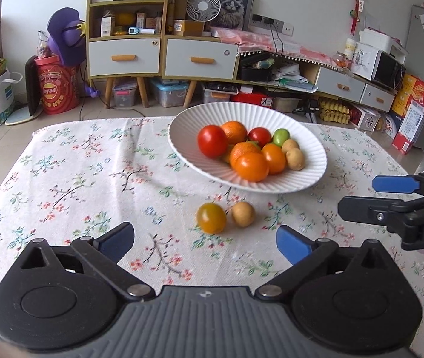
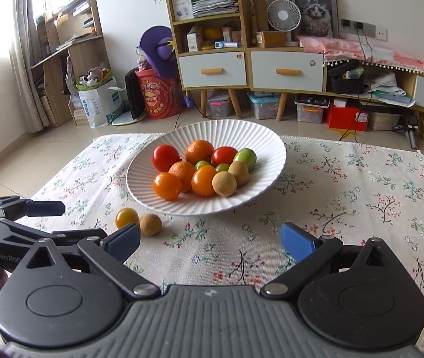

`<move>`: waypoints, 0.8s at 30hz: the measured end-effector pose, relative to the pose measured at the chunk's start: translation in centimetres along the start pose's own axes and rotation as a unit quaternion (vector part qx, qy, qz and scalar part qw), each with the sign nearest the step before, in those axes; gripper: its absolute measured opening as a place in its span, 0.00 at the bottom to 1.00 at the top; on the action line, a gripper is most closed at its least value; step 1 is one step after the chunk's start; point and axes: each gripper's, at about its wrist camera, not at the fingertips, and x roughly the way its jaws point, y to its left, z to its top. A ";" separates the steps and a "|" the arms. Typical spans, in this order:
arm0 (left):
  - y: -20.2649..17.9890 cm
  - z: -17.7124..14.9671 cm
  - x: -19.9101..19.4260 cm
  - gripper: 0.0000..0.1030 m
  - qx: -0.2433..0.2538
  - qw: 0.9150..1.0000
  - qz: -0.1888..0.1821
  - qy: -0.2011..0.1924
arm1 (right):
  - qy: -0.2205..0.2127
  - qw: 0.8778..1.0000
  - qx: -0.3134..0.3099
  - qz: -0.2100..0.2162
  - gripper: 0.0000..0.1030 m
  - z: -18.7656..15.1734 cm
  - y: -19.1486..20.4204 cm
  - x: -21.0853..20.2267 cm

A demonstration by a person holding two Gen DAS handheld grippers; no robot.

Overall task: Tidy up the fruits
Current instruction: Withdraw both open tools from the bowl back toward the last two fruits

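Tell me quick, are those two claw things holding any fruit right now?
Left gripper: open, holding nothing.
Right gripper: open, holding nothing.

Left gripper [image 1: 205, 240] held low and level, jaws spread wide with nothing between them, blue pads [image 1: 292, 246] facing inward. Right gripper [image 2: 210, 240] likewise level and pointing forward, jaws wide apart and bare. Side by side, near each other but not touching: right one seen at the right edge of the left wrist view, left one at the left edge of the right wrist view, both with fingers parted.
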 end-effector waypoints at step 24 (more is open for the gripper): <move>2.0 -2.7 1.8 1.00 0.034 0.998 0.045 0.021 | 0.064 0.996 -0.056 -0.023 0.99 -4.2 1.6 2.3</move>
